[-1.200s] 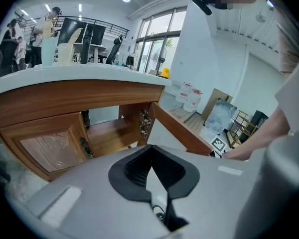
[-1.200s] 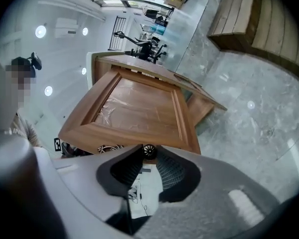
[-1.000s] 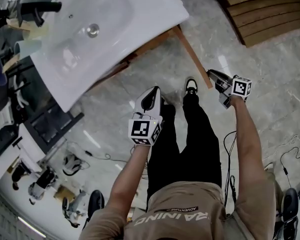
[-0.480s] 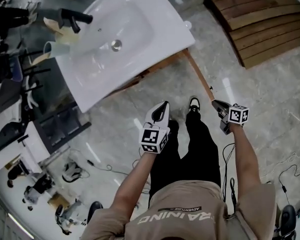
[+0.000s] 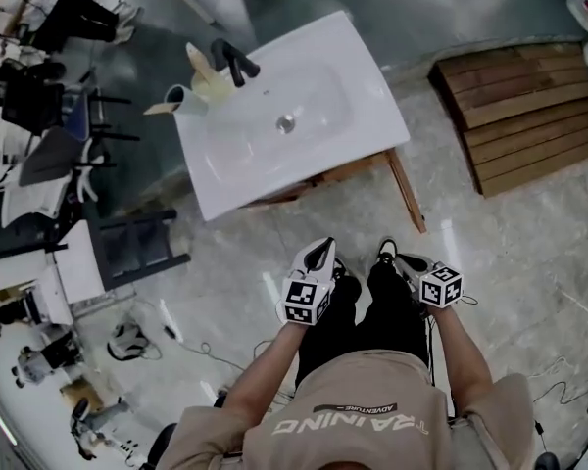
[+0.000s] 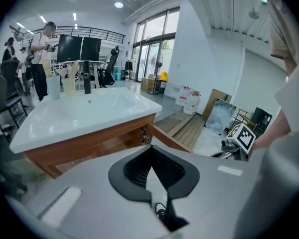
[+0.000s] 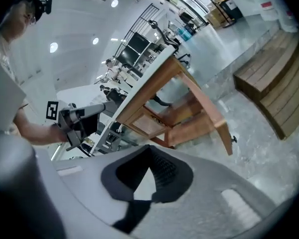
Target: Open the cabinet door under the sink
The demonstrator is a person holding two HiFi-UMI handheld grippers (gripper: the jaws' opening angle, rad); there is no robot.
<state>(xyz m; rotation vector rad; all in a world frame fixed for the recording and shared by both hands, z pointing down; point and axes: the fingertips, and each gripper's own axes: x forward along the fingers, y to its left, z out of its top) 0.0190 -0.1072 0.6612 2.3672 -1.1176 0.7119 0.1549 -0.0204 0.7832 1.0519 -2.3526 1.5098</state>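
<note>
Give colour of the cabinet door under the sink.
The cabinet door is brown wood with a dark knob; clearest in the right gripper view.

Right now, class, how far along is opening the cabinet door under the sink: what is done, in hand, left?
Done: the cabinet door stands swung out from under the sink. In hand: nothing; the left tool and right tool are shut, empty, clear of the door. Left: seemingly nothing.

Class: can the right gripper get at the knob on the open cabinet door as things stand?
Probably yes: only bare floor lies between the right gripper and the knob on the swung-out door, though its jaws are shut.
</note>
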